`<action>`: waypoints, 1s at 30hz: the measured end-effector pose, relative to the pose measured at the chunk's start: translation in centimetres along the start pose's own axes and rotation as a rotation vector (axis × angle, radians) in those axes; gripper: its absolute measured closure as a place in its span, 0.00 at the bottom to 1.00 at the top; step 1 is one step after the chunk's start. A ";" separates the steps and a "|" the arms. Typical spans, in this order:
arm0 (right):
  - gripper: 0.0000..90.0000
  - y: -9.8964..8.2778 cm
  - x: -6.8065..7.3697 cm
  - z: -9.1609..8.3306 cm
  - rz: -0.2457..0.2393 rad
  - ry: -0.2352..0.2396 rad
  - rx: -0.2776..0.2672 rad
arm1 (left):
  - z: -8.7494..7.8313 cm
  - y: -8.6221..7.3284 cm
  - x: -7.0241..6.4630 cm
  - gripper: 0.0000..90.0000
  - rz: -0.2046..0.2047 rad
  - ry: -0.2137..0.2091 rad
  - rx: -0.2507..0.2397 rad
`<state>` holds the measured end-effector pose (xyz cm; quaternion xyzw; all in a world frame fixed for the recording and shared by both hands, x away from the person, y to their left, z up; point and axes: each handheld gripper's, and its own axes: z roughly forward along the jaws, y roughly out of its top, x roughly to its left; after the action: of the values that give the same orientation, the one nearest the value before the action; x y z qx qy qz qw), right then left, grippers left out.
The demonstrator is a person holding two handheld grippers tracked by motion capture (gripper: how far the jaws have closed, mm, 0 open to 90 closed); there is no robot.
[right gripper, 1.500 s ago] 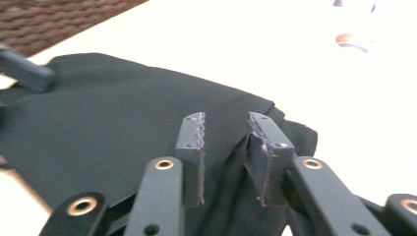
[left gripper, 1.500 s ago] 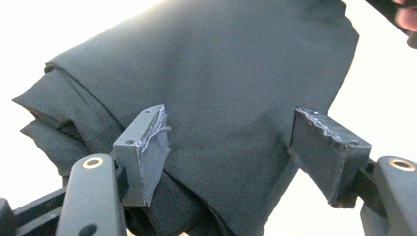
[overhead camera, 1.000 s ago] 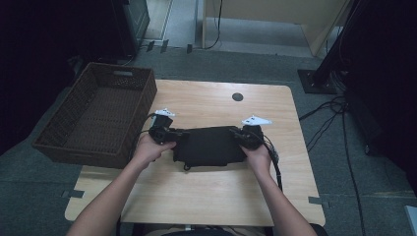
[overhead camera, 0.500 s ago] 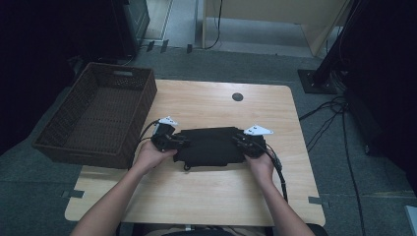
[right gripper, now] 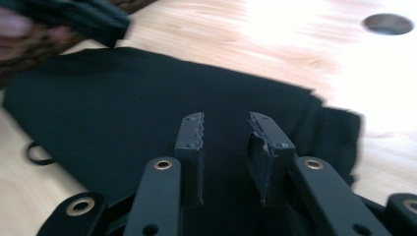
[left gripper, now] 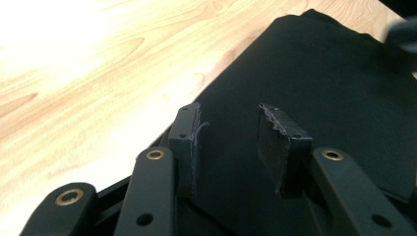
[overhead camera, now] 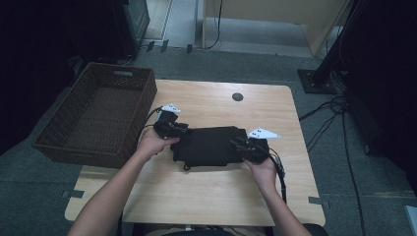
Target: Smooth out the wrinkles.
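Black cloth (overhead camera: 209,146) lies folded on counter (overhead camera: 206,196), centre of high view. Left gripper (overhead camera: 173,129) at cloth's left edge, right gripper (overhead camera: 248,147) at right edge. Both sets of fingers just opened, released, gaps empty above cloth. Basket (overhead camera: 123,78) at left.

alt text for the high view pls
A person's two hands hold a left gripper and a right gripper at opposite ends of a folded black cloth on a wooden table. A brown wicker basket sits at the table's left edge.
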<state>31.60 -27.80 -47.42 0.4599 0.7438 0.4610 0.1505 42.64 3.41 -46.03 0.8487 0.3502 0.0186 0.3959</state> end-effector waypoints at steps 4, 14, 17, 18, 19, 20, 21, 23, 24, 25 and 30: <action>0.76 -0.9 1.7 0.1 0.001 0.041 0.020 | 1.2 -0.1 0.5 0.65 -0.012 -0.013 0.032; 0.77 -3.1 1.7 1.0 -0.048 -0.015 0.059 | 2.2 -1.3 0.2 0.64 -0.003 -0.030 0.061; 0.79 -3.2 1.3 1.0 -0.036 -0.007 0.056 | 2.1 -1.6 0.0 0.64 -0.005 -0.035 0.063; 0.79 -3.4 1.2 1.1 -0.036 -0.007 0.053 | 2.0 -1.7 -0.2 0.64 -0.004 -0.037 0.060; 0.79 -3.6 1.1 1.3 -0.051 -0.013 0.056 | 1.9 -1.8 -0.3 0.64 -0.003 -0.041 0.061; 0.79 -3.7 1.0 1.3 -0.061 -0.019 0.051 | 1.9 -1.9 -0.5 0.64 -0.006 -0.046 0.064; 0.79 -3.7 1.0 1.3 -0.061 -0.019 0.051 | 1.8 -2.1 -0.7 0.64 -0.001 -0.047 0.064; 0.79 -3.7 0.9 1.3 -0.065 -0.025 0.052 | 1.6 -2.4 -1.0 0.64 0.000 -0.049 0.058; 0.79 -3.7 0.7 1.2 -0.074 -0.035 0.054 | 1.5 -2.8 -1.4 0.63 -0.007 -0.059 0.057; 0.79 -3.7 0.7 1.2 -0.071 -0.038 0.055 | 1.5 -2.8 -1.4 0.63 -0.007 -0.059 0.057; 0.78 -3.7 0.1 1.2 -0.069 -0.040 0.054 | 1.2 -3.5 -2.5 0.62 -0.001 -0.059 0.049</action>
<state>30.34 -27.58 -51.09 0.4471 0.7682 0.4260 0.1687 39.07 2.65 -48.65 0.8581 0.3393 -0.0151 0.3852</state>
